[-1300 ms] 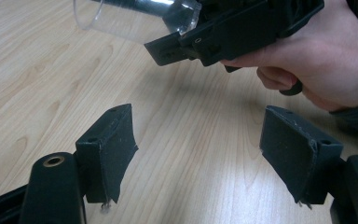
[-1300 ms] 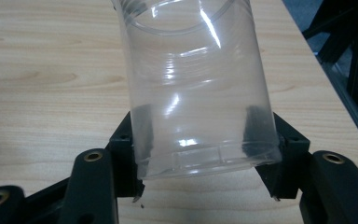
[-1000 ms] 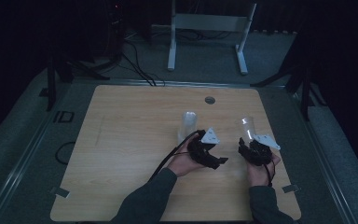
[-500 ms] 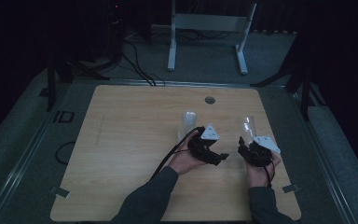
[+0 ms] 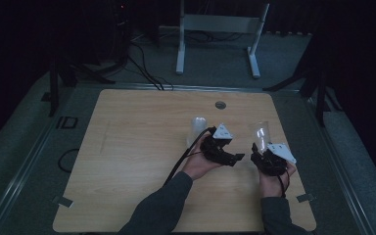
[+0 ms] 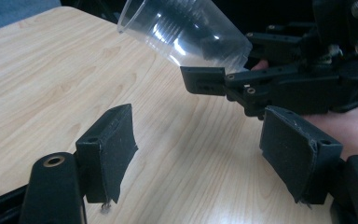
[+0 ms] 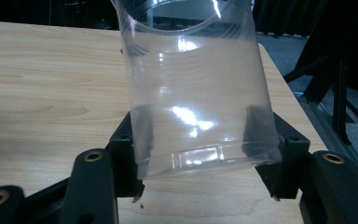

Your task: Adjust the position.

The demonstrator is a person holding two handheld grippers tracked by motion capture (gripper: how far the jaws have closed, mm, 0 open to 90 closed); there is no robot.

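Observation:
A clear plastic cup (image 5: 260,134) tilts up and away from my right gripper (image 5: 260,155), which is shut on its base near the table's right side. In the right gripper view the cup (image 7: 196,93) sits pinched between both pads of that gripper (image 7: 205,161). My left gripper (image 5: 236,157) lies just left of it, pointing right, and is open. In the left gripper view its jaws (image 6: 196,158) stand apart with bare wood between them, facing the held cup (image 6: 186,30) and the right gripper (image 6: 279,84). A second clear cup (image 5: 198,128) stands upside down behind the left hand.
The wooden table (image 5: 127,161) has a round cable hole (image 5: 220,105) near its far edge. A metal stand (image 5: 220,24) and cables (image 5: 142,63) lie on the floor beyond it. The table's right edge is close to the right hand.
My left gripper has shifted slightly towards the right gripper and its cup. The right gripper and the held cup have stayed put.

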